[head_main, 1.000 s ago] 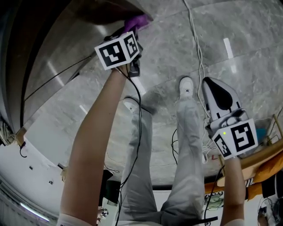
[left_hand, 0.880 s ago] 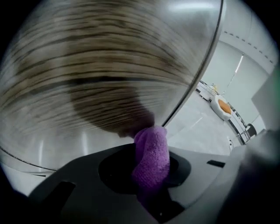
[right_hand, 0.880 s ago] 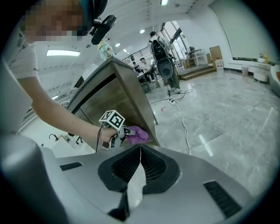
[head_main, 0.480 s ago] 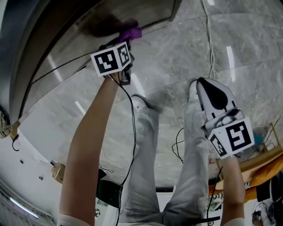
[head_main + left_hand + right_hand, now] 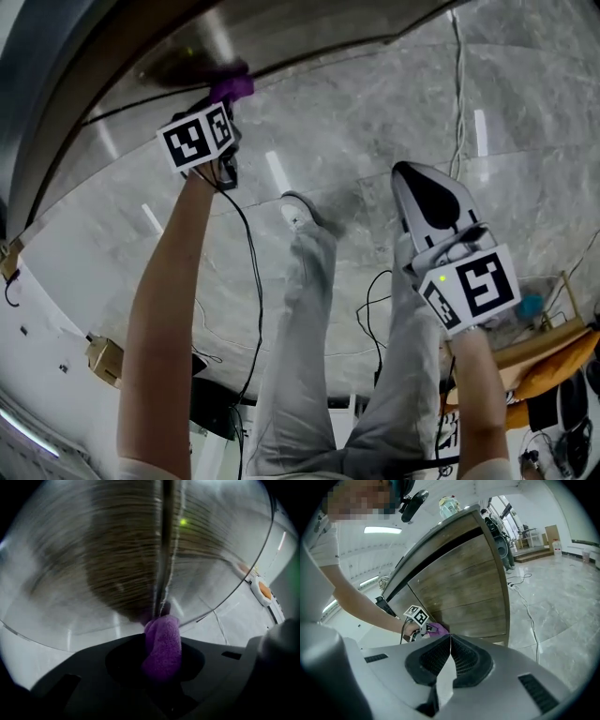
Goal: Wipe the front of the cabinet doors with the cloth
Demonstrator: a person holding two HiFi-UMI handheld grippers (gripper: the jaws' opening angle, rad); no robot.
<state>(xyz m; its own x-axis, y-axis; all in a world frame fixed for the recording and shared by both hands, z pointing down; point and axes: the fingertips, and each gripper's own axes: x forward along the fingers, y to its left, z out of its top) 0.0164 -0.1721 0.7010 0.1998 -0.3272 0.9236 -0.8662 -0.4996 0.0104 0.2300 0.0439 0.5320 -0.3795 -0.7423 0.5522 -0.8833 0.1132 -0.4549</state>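
Left gripper (image 5: 227,101) clamped on purple cloth (image 5: 162,644) — pressed against wooden cabinet door (image 5: 459,588) for wiping | right gripper (image 5: 449,649) closed, empty — held clear of the door.

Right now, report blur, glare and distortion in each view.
Left gripper view: cabinet door streaked by motion blur, purple cloth soft, dark vignette at corners. Right gripper view: sharp, fisheye bends the cabinet door's edge. Head view: floor shows bright light streaks, strong curving.
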